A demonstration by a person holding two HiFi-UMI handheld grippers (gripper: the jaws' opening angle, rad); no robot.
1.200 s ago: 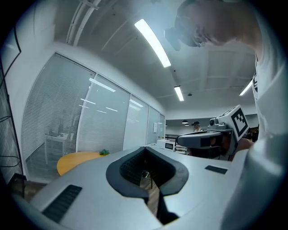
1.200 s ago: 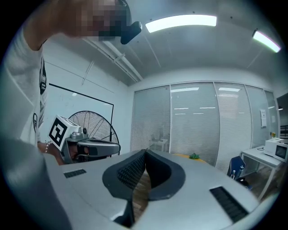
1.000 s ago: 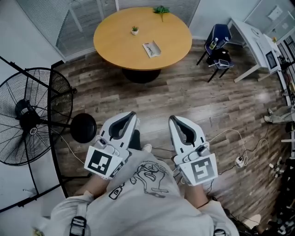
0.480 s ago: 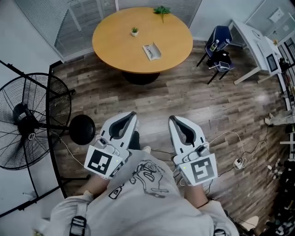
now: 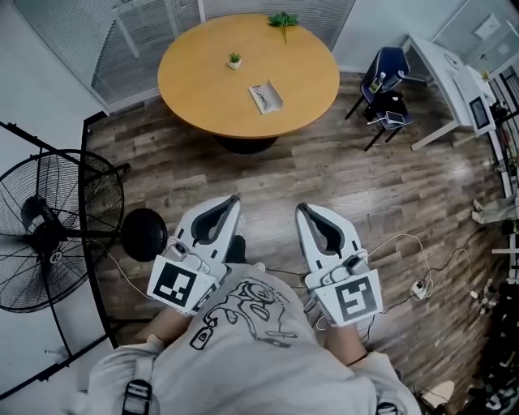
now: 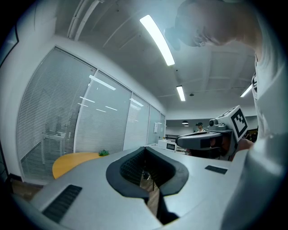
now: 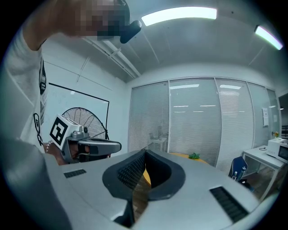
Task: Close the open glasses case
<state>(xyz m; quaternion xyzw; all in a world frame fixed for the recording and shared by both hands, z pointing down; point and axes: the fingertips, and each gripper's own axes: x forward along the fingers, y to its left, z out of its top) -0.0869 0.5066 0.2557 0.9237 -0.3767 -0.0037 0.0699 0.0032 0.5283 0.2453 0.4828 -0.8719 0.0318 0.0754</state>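
Observation:
The open glasses case [image 5: 266, 96] lies on the round wooden table [image 5: 195, 81] far ahead in the head view, with dark glasses inside. Both grippers are held close to the person's chest, well short of the table. My left gripper [image 5: 229, 202] is shut with nothing in it, and my right gripper [image 5: 301, 209] is shut and empty too. In the left gripper view the jaws meet at the tip [image 6: 144, 148]; the right gripper's jaws [image 7: 145, 152] also touch. The case does not show in either gripper view.
A small potted plant [image 5: 233, 60] and a green sprig [image 5: 283, 18] sit on the table. A large standing fan [image 5: 57, 227] is at the left. A blue chair [image 5: 386, 77] and a white desk [image 5: 454, 77] are at the right. Cables [image 5: 422, 284] lie on the wood floor.
The view has shifted slightly: the table and fan have slid a little to the left and down. Both grippers keep their pose and stay shut.

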